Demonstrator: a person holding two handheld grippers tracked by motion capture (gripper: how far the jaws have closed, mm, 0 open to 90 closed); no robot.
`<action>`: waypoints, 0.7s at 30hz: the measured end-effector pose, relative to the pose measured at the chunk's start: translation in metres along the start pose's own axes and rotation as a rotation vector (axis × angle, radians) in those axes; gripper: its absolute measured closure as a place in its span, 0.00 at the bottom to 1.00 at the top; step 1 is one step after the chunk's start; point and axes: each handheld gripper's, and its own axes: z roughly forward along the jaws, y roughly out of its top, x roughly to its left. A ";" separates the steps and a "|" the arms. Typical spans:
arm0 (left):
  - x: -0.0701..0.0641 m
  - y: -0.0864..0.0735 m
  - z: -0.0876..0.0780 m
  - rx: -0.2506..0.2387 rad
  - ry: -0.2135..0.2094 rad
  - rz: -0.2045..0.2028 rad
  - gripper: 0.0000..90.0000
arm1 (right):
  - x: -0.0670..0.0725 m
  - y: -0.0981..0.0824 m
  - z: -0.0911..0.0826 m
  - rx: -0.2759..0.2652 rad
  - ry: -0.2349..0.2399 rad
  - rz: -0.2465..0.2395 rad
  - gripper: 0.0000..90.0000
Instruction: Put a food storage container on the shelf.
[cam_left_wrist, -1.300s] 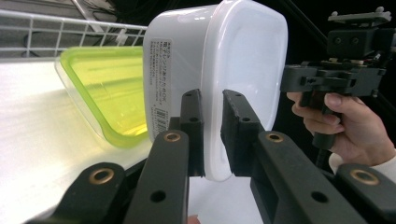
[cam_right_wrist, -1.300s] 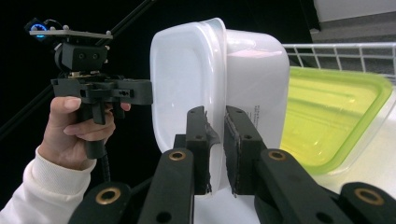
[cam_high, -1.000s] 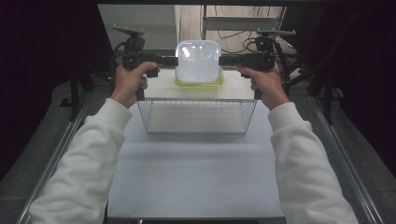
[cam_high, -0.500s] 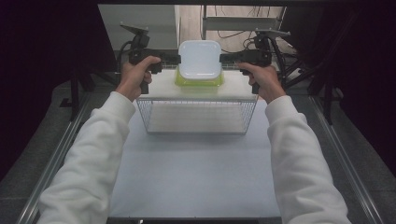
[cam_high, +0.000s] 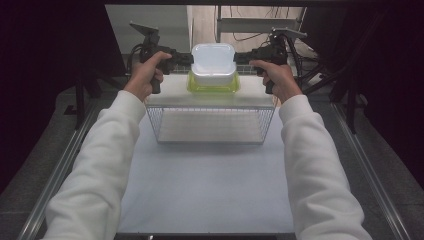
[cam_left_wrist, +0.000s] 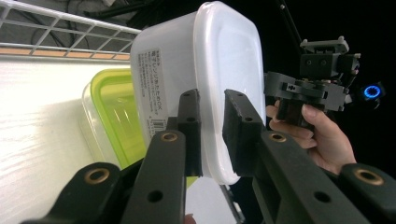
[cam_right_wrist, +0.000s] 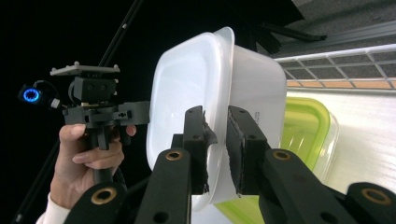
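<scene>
Nearest lies the smooth pale table (cam_high: 205, 190), bare at its near edge, with two white knit sleeves crossing it from below. Toward the far edge stands one white wire-mesh rack (cam_high: 212, 125), a boxy frame of thin grid with a flat white top. On that top, at its far middle, rests one translucent lime-green rectangular plastic container (cam_high: 212, 85) with rounded corners. Above it hangs one milky white rounded-rectangular plastic tub (cam_high: 214, 62), glossy and smooth, held tilted between both tools. The left tool (cam_left_wrist: 211, 133), matte black with brass-coloured pivots, has its jaws closed narrow on the tub's rim; the right tool (cam_right_wrist: 217, 149) pinches the opposite rim the same way. A white printed label (cam_left_wrist: 152, 88) with a barcode sits on the tub's side; its small writing is unreadable apart from "OK".
</scene>
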 end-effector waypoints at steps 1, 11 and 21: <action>0.003 0.002 0.002 -0.005 -0.009 -0.018 0.86 | -0.001 0.001 0.001 0.001 0.000 0.012 0.85; 0.014 0.010 0.010 -0.029 -0.037 -0.070 0.85 | -0.015 0.007 0.006 -0.005 0.003 0.105 0.82; 0.017 0.011 0.010 -0.040 -0.052 -0.075 0.85 | -0.017 0.008 0.007 -0.019 0.012 0.113 0.82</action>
